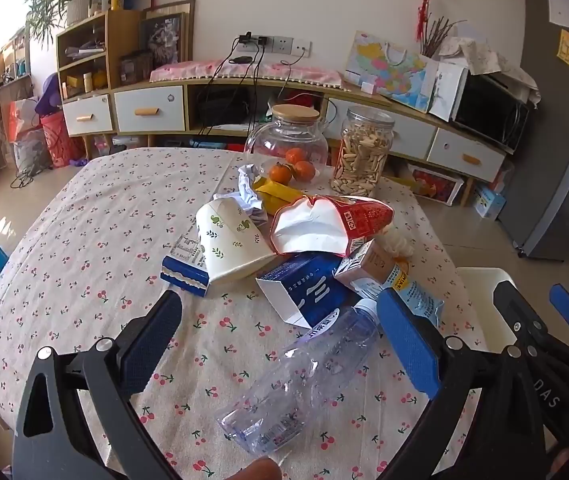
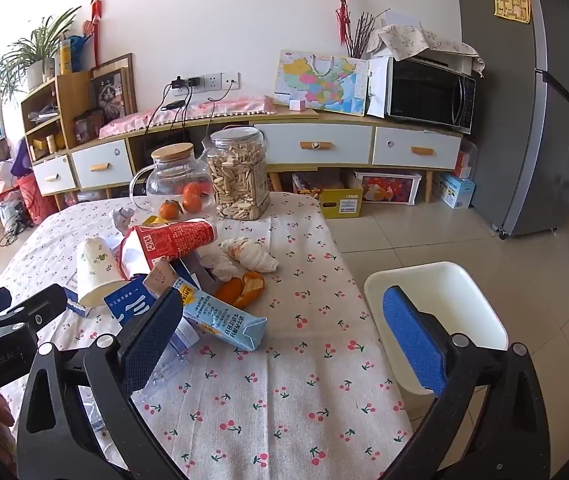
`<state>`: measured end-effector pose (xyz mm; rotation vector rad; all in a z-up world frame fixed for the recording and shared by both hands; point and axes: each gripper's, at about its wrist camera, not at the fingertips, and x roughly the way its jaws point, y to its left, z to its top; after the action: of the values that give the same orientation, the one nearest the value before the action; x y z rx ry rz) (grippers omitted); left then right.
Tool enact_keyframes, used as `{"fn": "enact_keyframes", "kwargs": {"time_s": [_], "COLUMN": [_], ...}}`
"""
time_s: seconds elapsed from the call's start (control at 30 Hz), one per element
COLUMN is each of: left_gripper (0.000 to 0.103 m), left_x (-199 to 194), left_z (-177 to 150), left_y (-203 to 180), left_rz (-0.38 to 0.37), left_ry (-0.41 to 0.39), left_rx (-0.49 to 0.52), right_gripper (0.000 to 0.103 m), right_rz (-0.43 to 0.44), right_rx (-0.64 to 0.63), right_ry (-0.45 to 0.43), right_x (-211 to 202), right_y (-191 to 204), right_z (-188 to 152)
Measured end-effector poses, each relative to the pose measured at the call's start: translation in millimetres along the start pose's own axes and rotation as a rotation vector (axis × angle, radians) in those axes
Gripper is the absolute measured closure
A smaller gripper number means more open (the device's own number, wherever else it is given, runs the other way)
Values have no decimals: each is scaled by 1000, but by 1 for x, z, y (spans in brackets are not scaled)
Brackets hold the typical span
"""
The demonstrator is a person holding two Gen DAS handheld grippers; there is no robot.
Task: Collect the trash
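Both tongs are standing wide apart, holding nothing. The left tongs are straddling the clear bottle at lower centre; I judge they should be closing across its middle.

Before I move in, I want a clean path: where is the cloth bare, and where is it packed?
Bare: the cherry-print tablecloth near the right gripper, between the light-blue milk carton and the white plastic bin; also left of the leaf-print paper cup. Crowded: the middle heap around the red snack bag and clear plastic bottle.
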<state>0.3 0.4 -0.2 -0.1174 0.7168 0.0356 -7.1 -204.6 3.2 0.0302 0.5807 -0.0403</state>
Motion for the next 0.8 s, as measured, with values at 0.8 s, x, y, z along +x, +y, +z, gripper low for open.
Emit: {"fn": "enact_keyframes", "kwargs": {"time_s": [0.8], "left_gripper": [8], "left_x": [6], "left_z": [-3], "left_y": [2], "left_rz": [4], "left_ry": [7], "left_rx": [-1], "right_gripper": [7], "right_rz": [-1], "right_rx": [-2], "right_ry": [1], "right_x": [0], "right_y": [1], "right_z": [-1]}}
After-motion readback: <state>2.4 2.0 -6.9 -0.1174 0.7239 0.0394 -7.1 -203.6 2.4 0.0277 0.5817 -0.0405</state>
